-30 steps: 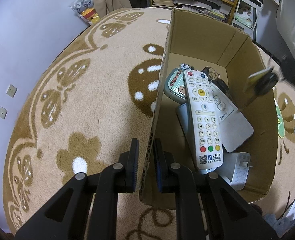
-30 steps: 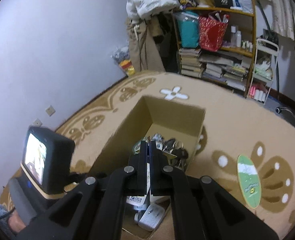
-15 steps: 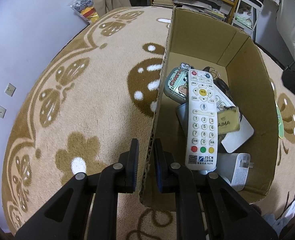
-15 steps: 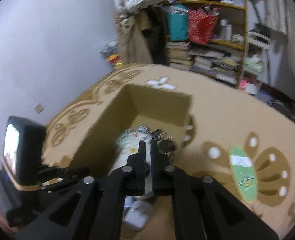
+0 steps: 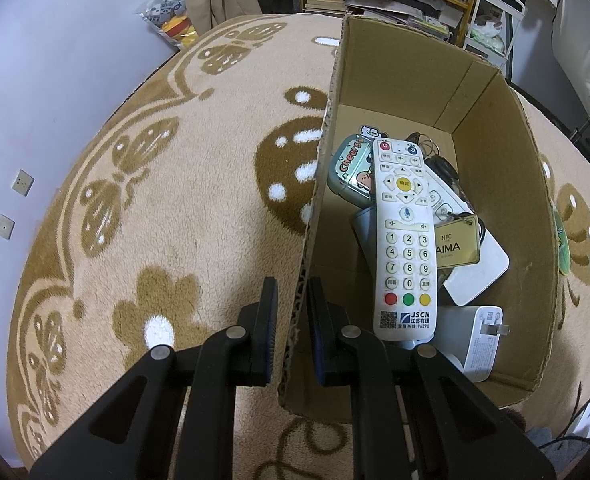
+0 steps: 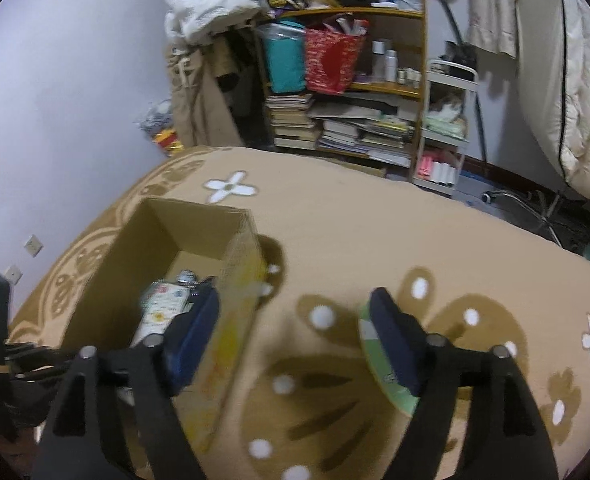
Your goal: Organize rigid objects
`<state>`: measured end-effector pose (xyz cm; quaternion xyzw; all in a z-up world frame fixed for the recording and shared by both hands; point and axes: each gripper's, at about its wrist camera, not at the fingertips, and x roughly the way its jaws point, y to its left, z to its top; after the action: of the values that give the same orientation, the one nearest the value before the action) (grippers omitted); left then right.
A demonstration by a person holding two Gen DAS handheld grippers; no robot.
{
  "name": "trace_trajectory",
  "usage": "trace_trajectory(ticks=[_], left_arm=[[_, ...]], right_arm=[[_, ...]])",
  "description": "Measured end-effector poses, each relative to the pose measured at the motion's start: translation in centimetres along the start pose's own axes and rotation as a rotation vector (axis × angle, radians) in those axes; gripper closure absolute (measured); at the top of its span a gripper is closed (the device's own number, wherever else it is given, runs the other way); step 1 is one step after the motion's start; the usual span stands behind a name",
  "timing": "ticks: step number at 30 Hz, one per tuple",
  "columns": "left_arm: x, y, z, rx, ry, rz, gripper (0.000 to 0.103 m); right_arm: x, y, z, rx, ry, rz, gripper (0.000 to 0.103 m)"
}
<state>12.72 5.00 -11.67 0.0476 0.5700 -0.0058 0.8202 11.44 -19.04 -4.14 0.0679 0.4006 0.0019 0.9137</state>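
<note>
An open cardboard box (image 5: 399, 80) stands on the carpet. My left gripper (image 5: 293, 320) is shut on its left wall, one finger inside and one outside. In the box lie a white remote (image 5: 405, 240), a gold key tag (image 5: 455, 246) against its right side, a green tin (image 5: 349, 170), a flat white device (image 5: 479, 276) and a white charger (image 5: 479, 340). In the right wrist view the box (image 6: 135, 264) sits at the lower left. My right gripper (image 6: 293, 338) hangs over the carpet past the box's right wall, its jaws opening wide with nothing between them.
A green oval card (image 6: 371, 364) lies on the beige patterned carpet (image 5: 175, 220), partly behind my right finger. A packed bookshelf (image 6: 347, 120), a white trolley (image 6: 443, 132) and hanging clothes line the far wall. The lilac wall (image 5: 55, 60) borders the carpet on the left.
The key tag dropped from the right gripper into the box and now rests beside the remote. The right gripper swung right, off the box, and opened wide. The left gripper stayed put.
</note>
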Motion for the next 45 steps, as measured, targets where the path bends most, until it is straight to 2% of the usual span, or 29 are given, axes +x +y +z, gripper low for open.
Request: trace_trajectory(ticks=[3, 10, 23, 27, 33, 39, 45], left_arm=[[0.0, -0.1, 0.0, 0.001, -0.001, 0.001, 0.089], [0.0, 0.1, 0.2, 0.005, 0.001, 0.004, 0.089], [0.0, 0.1, 0.2, 0.006, -0.003, 0.004, 0.089], [0.2, 0.1, 0.2, 0.005, -0.003, 0.006, 0.089], [0.5, 0.0, 0.2, 0.007, -0.001, 0.010, 0.089], [0.7, -0.3, 0.1, 0.013, 0.001, 0.017, 0.089], [0.7, -0.3, 0.1, 0.012, 0.001, 0.017, 0.089]], right_arm=[[1.0, -1.4, -0.1, 0.014, 0.021, -0.022, 0.009], [3.8, -4.0, -2.0, 0.033, 0.079, -0.087, 0.009], [8.7, -7.5, -5.1, 0.113, 0.182, -0.118, 0.009], [9.8, -7.8, -5.3, 0.100, 0.216, -0.128, 0.015], [11.0, -8.5, -5.7, 0.129, 0.234, -0.122, 0.016], [11.0, -7.9, -6.1, 0.082, 0.226, -0.176, 0.034], [10.1, -7.6, -6.3, 0.079, 0.228, -0.182, 0.043]])
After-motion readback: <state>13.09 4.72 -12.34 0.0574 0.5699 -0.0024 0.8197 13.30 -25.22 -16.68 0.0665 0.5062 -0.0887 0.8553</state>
